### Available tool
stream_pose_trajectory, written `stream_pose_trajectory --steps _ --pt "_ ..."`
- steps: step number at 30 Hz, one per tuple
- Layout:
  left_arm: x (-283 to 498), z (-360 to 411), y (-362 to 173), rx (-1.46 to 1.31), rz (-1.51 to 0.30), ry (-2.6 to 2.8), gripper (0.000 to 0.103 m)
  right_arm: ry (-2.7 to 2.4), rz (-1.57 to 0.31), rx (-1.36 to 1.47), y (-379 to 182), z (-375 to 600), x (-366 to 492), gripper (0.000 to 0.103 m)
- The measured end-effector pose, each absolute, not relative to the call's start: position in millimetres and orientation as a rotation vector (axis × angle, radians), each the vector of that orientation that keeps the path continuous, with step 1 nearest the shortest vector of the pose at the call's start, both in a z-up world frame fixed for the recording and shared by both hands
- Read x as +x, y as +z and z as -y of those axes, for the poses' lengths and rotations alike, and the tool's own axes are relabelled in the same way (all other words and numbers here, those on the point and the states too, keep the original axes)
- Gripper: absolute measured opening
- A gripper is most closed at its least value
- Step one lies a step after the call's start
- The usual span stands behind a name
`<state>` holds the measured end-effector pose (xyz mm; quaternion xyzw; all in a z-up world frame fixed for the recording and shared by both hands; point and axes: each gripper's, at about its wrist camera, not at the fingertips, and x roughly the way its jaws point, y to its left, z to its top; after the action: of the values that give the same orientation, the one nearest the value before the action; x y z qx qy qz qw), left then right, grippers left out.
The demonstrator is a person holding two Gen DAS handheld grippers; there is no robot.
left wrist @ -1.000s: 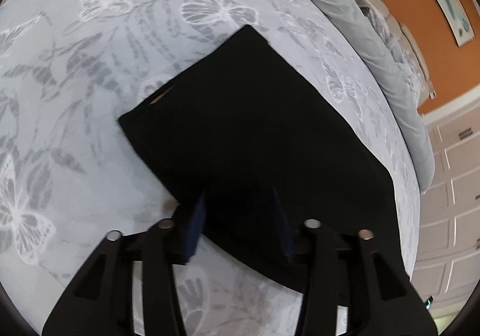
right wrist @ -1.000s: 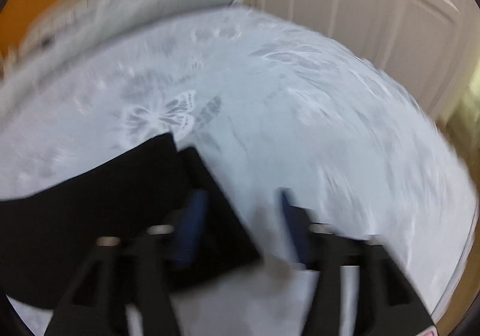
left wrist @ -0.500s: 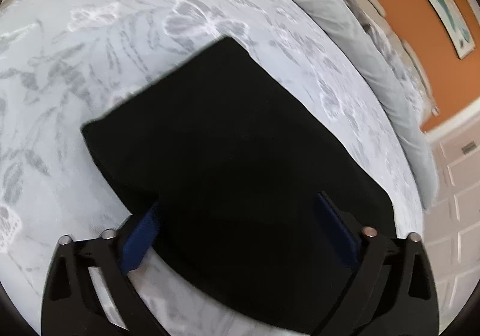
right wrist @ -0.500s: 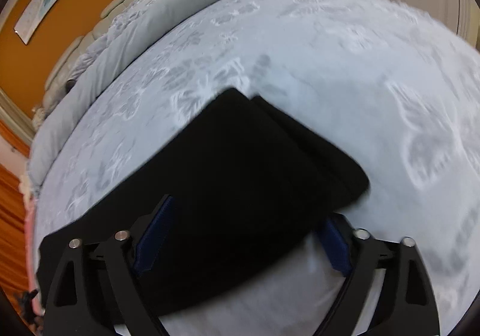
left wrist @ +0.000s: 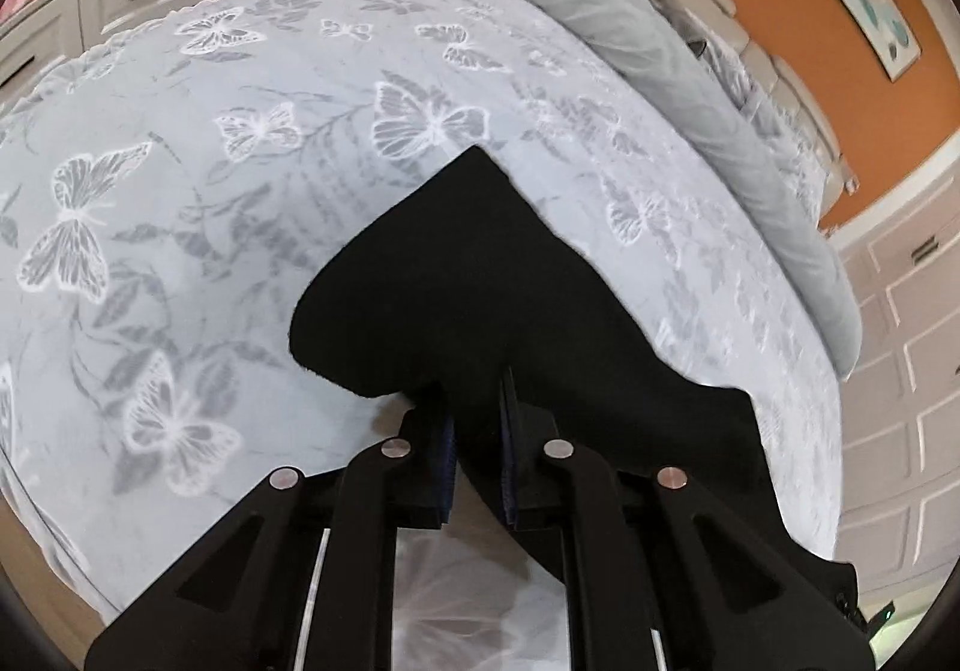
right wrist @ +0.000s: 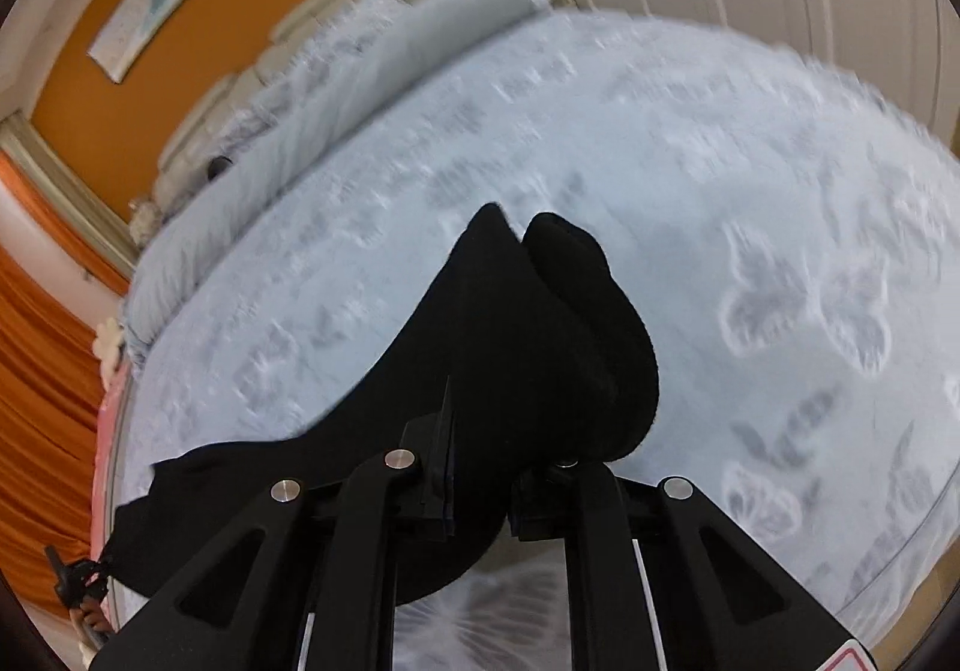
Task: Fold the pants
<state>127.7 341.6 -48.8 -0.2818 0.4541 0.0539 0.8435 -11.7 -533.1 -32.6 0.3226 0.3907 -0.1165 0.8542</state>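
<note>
Both grippers, wide open half a second ago, have now clamped the near edge of the black pants (left wrist: 498,281) on the bed (left wrist: 210,143), left gripper (left wrist: 477,467) and right gripper (right wrist: 480,467) lifting it, likely for another fold.

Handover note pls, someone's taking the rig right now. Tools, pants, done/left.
Left tool: shut on the near edge of the black pants.
Right tool: shut on the near edge at the other end.
Pants: on the butterfly bedspread, near edge lifted and bunched at both tools, far part still on the bed.
Done: both grips taken.
Left: likely carry the held edge over, lay it flat, release.
</note>
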Motion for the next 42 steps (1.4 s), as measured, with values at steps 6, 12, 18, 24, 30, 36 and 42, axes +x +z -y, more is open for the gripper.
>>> stream_pose_trajectory --steps 6,12,18,24,30,36,42 --pt "154 -346 -75 -0.696 -0.965 0.086 0.011 -0.254 -0.847 0.674 -56 535 11 0.01" --pt "155 -327 -2 -0.677 -0.729 -0.057 0.011 -0.215 -0.676 0.537 5 522 17 0.01" --pt "169 -337 -118 -0.623 -1.006 0.079 0.014 -0.314 -0.887 0.588 -105 551 19 0.015" --pt "121 -366 -123 -0.907 -0.791 -0.015 0.053 -0.432 -0.797 0.606 -91 554 -27 0.068" --pt "130 -374 -137 -1.013 -0.752 0.002 0.071 -0.317 -0.665 0.502 -33 512 -28 0.068" --pt "165 -348 -134 -0.878 -0.779 0.021 0.089 0.214 -0.815 0.242 -18 343 99 0.068" --pt "163 -351 -134 -0.861 -0.778 0.009 0.09 0.54 -0.949 -0.033 -61 149 210 0.067"
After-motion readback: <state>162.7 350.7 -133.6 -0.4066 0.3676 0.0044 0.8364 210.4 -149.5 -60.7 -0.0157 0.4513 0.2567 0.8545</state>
